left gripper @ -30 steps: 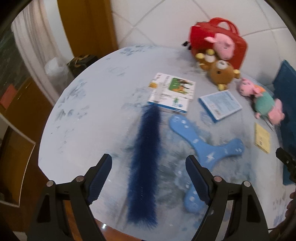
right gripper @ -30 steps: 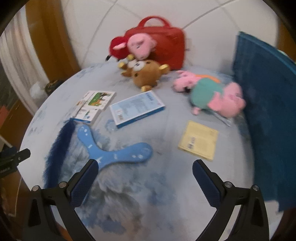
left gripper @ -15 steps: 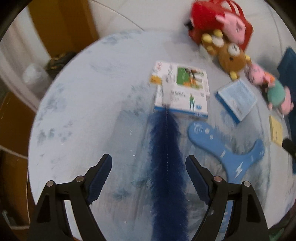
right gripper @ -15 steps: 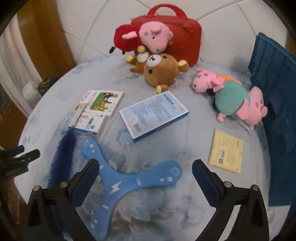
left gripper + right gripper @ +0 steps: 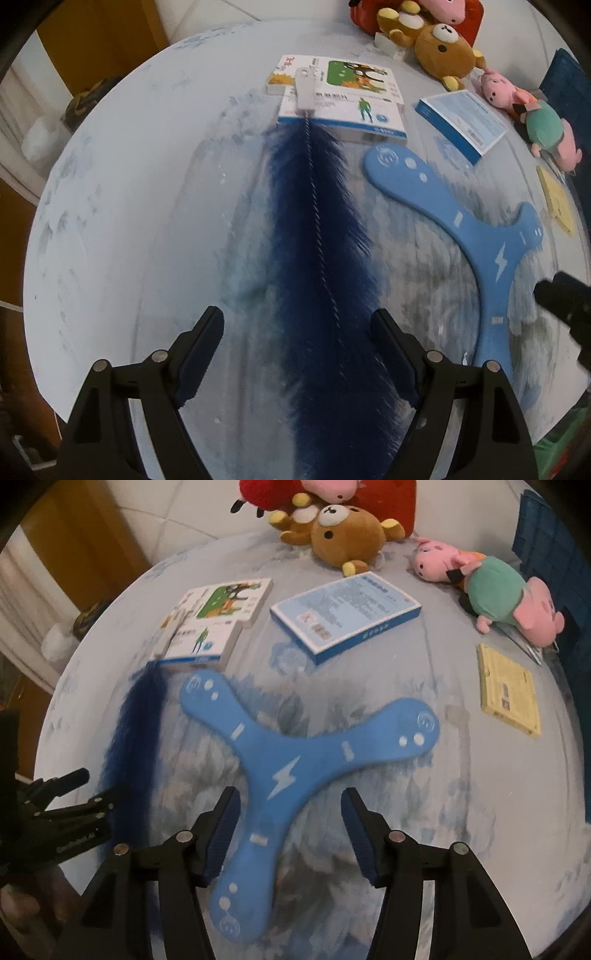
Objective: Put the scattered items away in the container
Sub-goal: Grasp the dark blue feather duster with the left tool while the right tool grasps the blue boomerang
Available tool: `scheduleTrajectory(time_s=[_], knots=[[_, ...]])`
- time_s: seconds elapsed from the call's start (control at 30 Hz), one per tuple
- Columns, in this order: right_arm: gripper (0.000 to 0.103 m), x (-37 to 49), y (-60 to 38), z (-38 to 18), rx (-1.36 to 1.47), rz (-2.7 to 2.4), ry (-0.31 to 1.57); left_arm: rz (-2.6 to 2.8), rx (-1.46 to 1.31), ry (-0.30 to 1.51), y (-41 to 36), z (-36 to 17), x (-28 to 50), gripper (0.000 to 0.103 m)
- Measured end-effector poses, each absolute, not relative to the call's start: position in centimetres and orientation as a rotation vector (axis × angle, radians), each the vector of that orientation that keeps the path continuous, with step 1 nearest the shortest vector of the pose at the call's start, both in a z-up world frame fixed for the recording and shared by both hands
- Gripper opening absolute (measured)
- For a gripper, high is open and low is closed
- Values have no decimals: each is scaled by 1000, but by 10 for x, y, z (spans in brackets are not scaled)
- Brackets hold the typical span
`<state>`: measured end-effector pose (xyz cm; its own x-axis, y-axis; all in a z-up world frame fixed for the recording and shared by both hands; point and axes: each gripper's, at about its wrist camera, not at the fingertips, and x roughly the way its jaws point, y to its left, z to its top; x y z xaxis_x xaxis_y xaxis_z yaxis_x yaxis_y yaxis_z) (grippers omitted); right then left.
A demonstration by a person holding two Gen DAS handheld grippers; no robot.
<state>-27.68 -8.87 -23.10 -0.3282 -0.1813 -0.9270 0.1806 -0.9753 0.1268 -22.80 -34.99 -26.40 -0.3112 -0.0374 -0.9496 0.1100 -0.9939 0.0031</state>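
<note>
A long dark blue bristle brush (image 5: 321, 258) lies on the round table, its white handle (image 5: 306, 92) resting on a box. My left gripper (image 5: 297, 339) is open, its fingers either side of the brush's near end. A light blue three-armed boomerang (image 5: 291, 760) lies beside the brush. My right gripper (image 5: 290, 819) is open, low over the boomerang's near arm. The brush also shows in the right wrist view (image 5: 136, 734). A dark blue crate (image 5: 554, 561) stands at the right edge.
Two stacked white boxes (image 5: 343, 99), a blue-and-white box (image 5: 347, 613) and a yellow pad (image 5: 508, 690) lie on the table. A brown bear plush (image 5: 343, 535), pig plushes (image 5: 491, 590) and a red bag (image 5: 388, 502) sit at the back.
Both grippers have dropped and moved forward. The left one now straddles the brush's near end. The right one has narrowed and come down over the boomerang's near arm.
</note>
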Motion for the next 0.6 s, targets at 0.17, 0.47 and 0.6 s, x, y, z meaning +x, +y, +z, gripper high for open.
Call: scheduleTrajectory(time_s=[0.17, 0.47, 0.6], knots=[[75, -248, -96, -248, 1730, -2363, 4, -2456, 1792, -12, -340, -272, -219, 82], [65, -233, -119, -273, 1751, -2451, 31, -2520, 1822, 47, -354, -284, -215, 82], [44, -230, -127, -277, 1719, -2510, 110, -2551, 1825, 37, -357, -283, -213, 79]])
